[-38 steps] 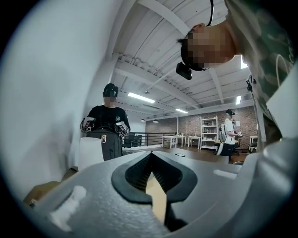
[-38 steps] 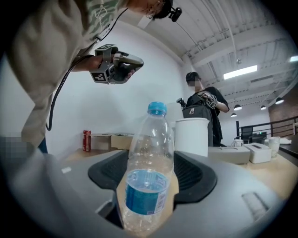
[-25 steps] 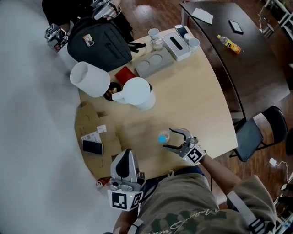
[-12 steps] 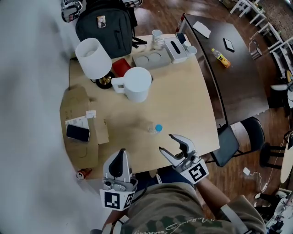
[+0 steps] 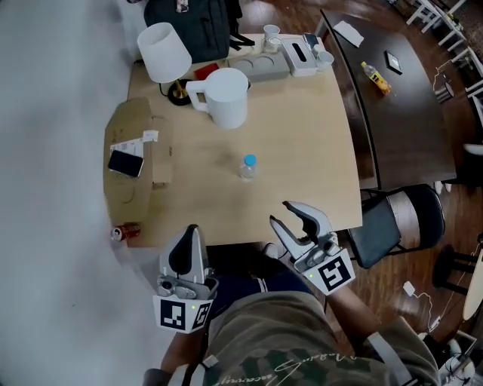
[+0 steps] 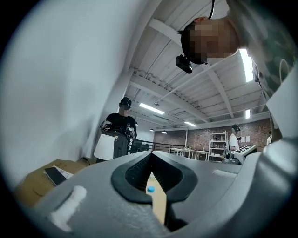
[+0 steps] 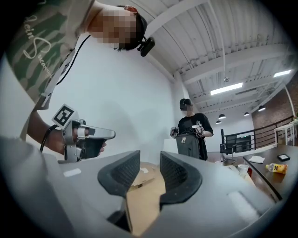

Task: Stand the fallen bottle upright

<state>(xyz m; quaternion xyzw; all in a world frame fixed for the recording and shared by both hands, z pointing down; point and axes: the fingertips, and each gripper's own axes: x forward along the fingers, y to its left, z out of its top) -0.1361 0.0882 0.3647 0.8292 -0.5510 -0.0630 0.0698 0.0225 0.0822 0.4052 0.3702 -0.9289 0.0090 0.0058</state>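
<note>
A small clear bottle with a blue cap (image 5: 247, 166) stands upright near the middle of the light wooden table (image 5: 309, 143), with nothing touching it. My right gripper (image 5: 282, 212) hangs at the table's near edge, well short of the bottle. Its jaws are closing and nothing is between them (image 7: 150, 165). My left gripper (image 5: 191, 230) is below the near edge at the left, its jaws shut and empty (image 6: 151, 160). In the left gripper view the bottle's blue cap (image 6: 150, 189) shows far off below the meeting jaw tips.
At the table's far end stand a white pitcher (image 5: 223, 96), a white-shaded lamp (image 5: 164, 51), a black backpack (image 5: 192, 16) and a grey tray (image 5: 264, 66). A cardboard sheet (image 5: 132, 188) with a phone (image 5: 125, 162) lies left. A chair (image 5: 396, 226) stands right, a red can (image 5: 127, 231) below.
The right gripper has let go of the bottle and drawn back to the table's near edge, its jaws narrowing. The bottle now stands alone. The left gripper has also pulled back.
</note>
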